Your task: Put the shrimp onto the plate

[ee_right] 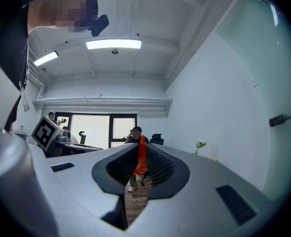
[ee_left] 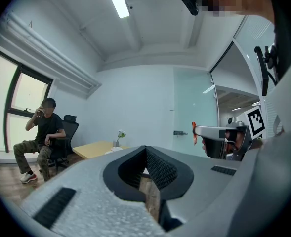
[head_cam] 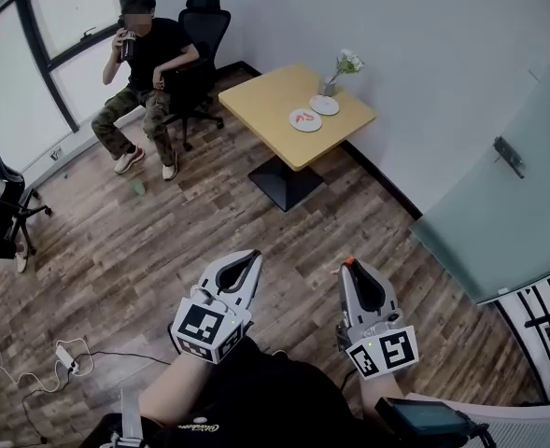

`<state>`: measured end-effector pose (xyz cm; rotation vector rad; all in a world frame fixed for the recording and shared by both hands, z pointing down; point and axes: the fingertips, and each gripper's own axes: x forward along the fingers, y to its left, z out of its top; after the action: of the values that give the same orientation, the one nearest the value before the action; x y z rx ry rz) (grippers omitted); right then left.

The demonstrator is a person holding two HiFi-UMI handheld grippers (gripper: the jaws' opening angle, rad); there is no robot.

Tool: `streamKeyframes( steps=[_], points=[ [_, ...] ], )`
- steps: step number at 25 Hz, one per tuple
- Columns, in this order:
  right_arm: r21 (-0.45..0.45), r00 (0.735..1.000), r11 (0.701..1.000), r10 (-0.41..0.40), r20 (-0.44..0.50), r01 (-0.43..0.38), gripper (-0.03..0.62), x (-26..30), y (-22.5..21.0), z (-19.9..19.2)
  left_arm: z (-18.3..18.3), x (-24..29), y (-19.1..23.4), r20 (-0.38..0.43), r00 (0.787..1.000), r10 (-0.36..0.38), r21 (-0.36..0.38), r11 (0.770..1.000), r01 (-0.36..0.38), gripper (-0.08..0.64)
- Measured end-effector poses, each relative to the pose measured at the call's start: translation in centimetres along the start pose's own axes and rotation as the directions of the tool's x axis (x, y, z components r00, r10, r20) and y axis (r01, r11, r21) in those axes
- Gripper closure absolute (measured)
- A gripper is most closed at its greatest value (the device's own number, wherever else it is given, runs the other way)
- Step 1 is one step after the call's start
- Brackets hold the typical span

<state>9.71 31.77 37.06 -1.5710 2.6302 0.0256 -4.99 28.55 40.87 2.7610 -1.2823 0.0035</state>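
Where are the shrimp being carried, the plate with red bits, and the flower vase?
shrimp [ee_right: 141, 157]: right gripper view, middle of its orange body.
plate [head_cam: 314, 125]: head view, bare white part near its rim.
flower vase [head_cam: 328, 89]: head view, the vase's body.

From my feed, a seated person [head_cam: 144, 82] is at eleven o'clock in the head view, on a black office chair [head_cam: 204, 26], one hand raised to the face. Behind them, at ten o'clock, is a dark-framed window [head_cam: 60, 35]. A square wooden table [head_cam: 265, 96] on a black pedestal base [head_cam: 284, 183] stands at twelve to one o'clock, against the white wall, with a small vase holding a white flower [head_cam: 335, 75] near its far edge. A frosted glass door [head_cam: 499, 203] with a metal handle [head_cam: 510, 155] fills three o'clock. At nine o'clock I see another black chair [head_cam: 4, 189]. A white power strip [head_cam: 66, 355] with trailing cables lies on the wood-plank floor [head_cam: 144, 241] at eight o'clock.
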Motion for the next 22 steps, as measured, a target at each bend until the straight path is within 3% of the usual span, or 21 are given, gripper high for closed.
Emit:
streamKeyframes(
  steps=[11,22],
  points=[
    [-0.012,1.000,1.000,0.012,-0.011,-0.012,0.541,0.5,-2.0,-0.5,-0.7,1.6,-0.3,-0.002,1.000,0.008,0.001,1.000,-0.008,0.557],
    [-0.021,1.000,1.000,-0.019,-0.007,0.019,0.541,9.4,-7.0,-1.1,0.3,10.3,6.1,0.004,1.000,-0.021,-0.004,1.000,0.021,0.557]
  ],
)
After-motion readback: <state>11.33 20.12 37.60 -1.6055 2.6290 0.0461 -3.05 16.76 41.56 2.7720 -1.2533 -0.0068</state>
